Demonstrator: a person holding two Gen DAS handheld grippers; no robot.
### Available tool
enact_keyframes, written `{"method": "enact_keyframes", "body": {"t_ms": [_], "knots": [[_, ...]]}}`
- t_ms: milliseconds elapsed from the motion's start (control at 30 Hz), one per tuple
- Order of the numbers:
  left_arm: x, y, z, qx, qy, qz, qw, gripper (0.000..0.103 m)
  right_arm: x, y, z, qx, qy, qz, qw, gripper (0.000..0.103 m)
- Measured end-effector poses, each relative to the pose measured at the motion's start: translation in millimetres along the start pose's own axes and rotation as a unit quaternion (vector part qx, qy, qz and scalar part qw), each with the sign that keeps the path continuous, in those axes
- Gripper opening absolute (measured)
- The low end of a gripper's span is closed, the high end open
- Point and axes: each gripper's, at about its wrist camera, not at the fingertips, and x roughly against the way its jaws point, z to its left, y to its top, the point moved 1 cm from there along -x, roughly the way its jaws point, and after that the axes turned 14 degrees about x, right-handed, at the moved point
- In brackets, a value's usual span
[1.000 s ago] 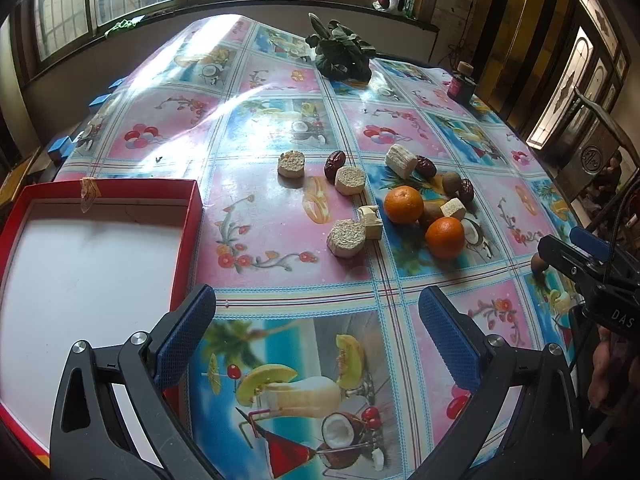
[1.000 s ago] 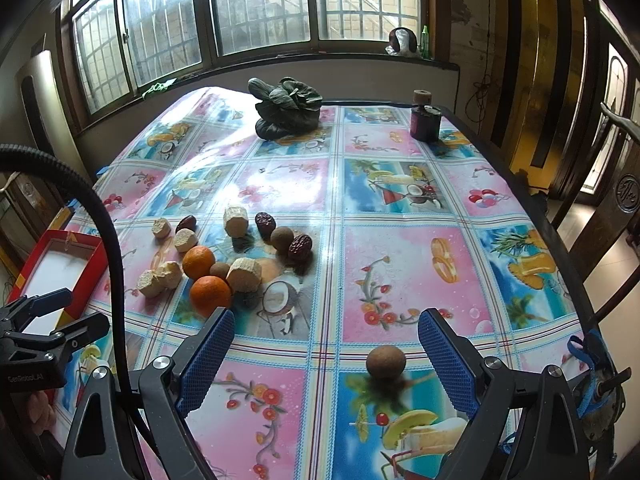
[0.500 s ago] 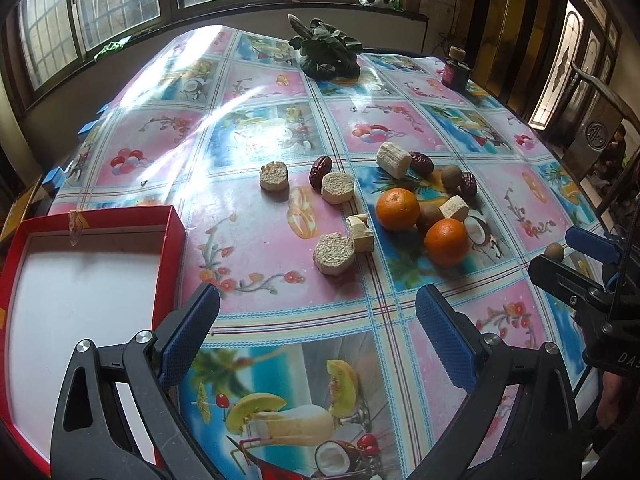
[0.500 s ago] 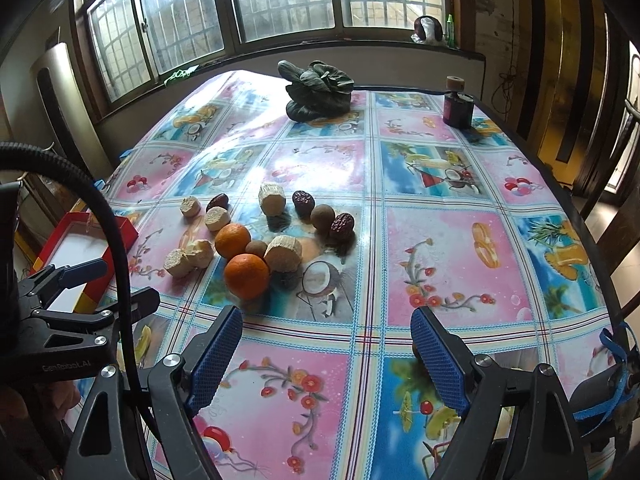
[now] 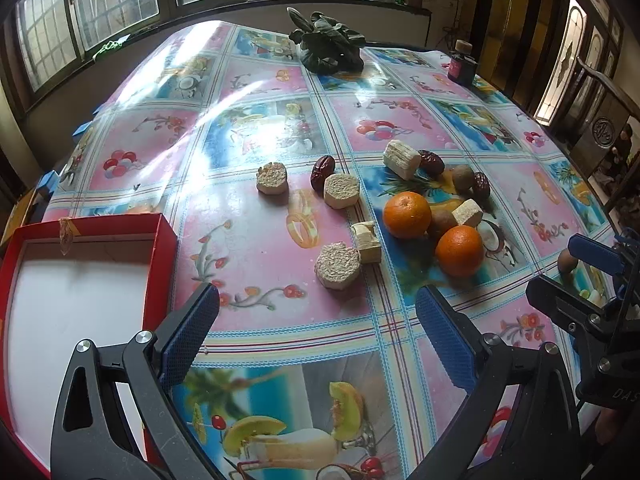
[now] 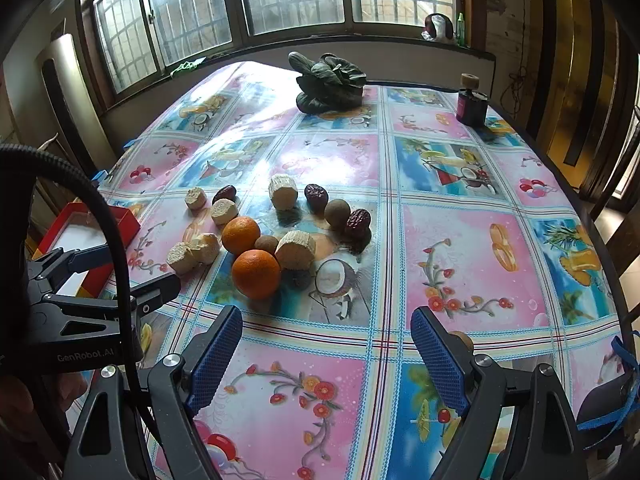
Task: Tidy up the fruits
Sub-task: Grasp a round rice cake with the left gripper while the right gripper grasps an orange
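Both tongs stand released, nothing between the pads: the left gripper (image 5: 316,328) over the tablecloth (image 5: 256,240), the right gripper (image 6: 326,344) likewise. At the left one's 9 o'clock sits the red tray (image 5: 80,232). Ahead, toward 1 o'clock, lie two oranges (image 5: 407,215), cut cane pieces (image 5: 337,265) and dates (image 5: 322,167). Farthest, at 12, leafy greens (image 5: 328,48).
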Motion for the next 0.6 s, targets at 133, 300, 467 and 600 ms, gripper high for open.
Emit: {"method": "enact_keyframes", "body": {"t_ms": [133, 300, 467, 600], "knots": [[-5.0, 2.1, -0.3, -0.001, 0.0, 0.004, 1.0, 0.1, -3.7, 0.5, 2.3, 0.002, 0.002, 0.001, 1.0, 0.086], [-13.3, 6.3, -0.4, -0.005, 0.001, 0.008, 1.0, 0.099, -5.9, 0.9, 1.7, 0.001, 0.003, 0.001, 1.0, 0.086], [-26.9, 8.8, -1.9, -0.012, -0.006, 0.03, 0.9995, 0.067, -9.0, 1.1, -1.9, -0.003, 0.005, 0.003, 1.0, 0.086], [-31.3, 9.9, -3.8, -0.017, -0.01, 0.031, 0.9993, 0.052, -10.8, 2.0, -2.1, -0.002, 0.015, 0.004, 1.0, 0.08]]}}
